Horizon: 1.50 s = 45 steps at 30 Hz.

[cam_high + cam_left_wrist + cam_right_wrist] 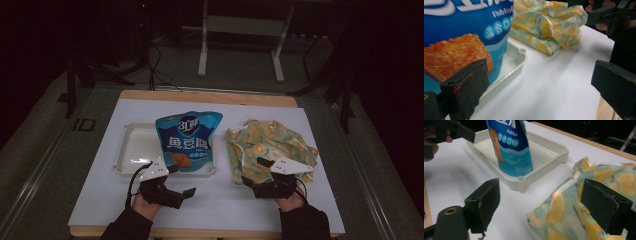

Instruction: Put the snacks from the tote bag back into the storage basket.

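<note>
Snack bag (188,141) is lying across the tray (131,145) at eleven o'clock, cloth bag (267,145) at one o'clock. We are holding left gripper (186,192) and right gripper (248,182) wide, gripping nothing; packing looks unstarted.

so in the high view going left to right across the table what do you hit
white tray → blue snack bag → lemon-print cloth bag; nearer the person, left gripper → right gripper
</note>
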Each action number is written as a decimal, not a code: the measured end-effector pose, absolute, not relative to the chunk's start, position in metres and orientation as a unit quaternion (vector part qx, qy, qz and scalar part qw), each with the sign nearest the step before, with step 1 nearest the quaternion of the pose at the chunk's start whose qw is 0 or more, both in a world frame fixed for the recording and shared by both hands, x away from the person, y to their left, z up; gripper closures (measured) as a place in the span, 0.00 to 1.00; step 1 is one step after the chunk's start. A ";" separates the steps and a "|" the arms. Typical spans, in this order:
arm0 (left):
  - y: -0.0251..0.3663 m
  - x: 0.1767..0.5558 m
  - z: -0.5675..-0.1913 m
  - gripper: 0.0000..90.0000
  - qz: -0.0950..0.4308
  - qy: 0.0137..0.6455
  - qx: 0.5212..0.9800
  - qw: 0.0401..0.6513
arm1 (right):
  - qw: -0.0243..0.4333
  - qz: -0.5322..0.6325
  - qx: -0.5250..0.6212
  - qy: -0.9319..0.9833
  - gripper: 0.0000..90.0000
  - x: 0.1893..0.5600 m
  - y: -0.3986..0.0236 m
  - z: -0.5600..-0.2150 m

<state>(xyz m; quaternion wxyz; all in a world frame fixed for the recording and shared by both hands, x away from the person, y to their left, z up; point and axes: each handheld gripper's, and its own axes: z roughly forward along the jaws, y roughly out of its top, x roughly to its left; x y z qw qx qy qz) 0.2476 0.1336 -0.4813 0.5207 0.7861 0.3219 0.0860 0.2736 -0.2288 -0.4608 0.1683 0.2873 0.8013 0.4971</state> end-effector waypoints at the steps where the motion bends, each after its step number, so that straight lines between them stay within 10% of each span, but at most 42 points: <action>1: 0.132 0.247 -0.483 0.03 0.085 0.320 0.787 0.520 | 0.170 0.497 0.287 0.801 0.18 0.272 -0.232 -0.461; 45: 0.124 0.238 -0.509 0.03 0.100 0.291 0.793 0.526 | 0.243 0.486 0.347 0.764 0.17 0.244 -0.301 -0.482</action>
